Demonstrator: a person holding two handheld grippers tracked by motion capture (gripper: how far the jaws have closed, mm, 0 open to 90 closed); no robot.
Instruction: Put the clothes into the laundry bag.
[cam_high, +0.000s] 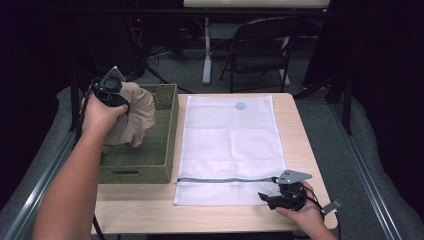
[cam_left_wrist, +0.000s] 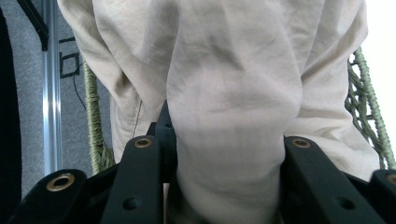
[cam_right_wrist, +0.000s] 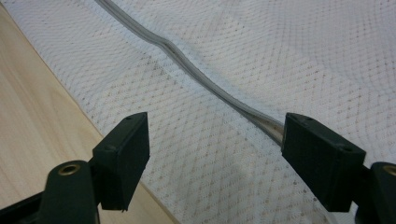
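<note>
Beige cloth (cam_high: 132, 117), a thin crumpled garment, hangs bunched from the left claw (cam_high: 116, 96) above the woven green basket (cam_high: 165, 145) at the left of the table (cam_high: 295, 130). In the left gripper view the fabric (cam_left_wrist: 233, 107) is pinched as a thick fold between the two jaws, which stand closed on it, the rest drooping in loose pleats. It looks light, soft and limp, so it should sag and swing when carried; a hold on a gathered bunch, as here, seems safer than a single edge that could slip out. Just beside the basket lies a white mesh laundry bag (cam_high: 227, 145), flat, its grey zipper (cam_high: 225, 180) running across near the front edge. The right claw (cam_high: 272, 196) hovers at that zipper's right end with jaws wide apart and empty; the mesh (cam_right_wrist: 210, 140) is flimsy and likely best taken beside the zipper (cam_right_wrist: 210, 88).
</note>
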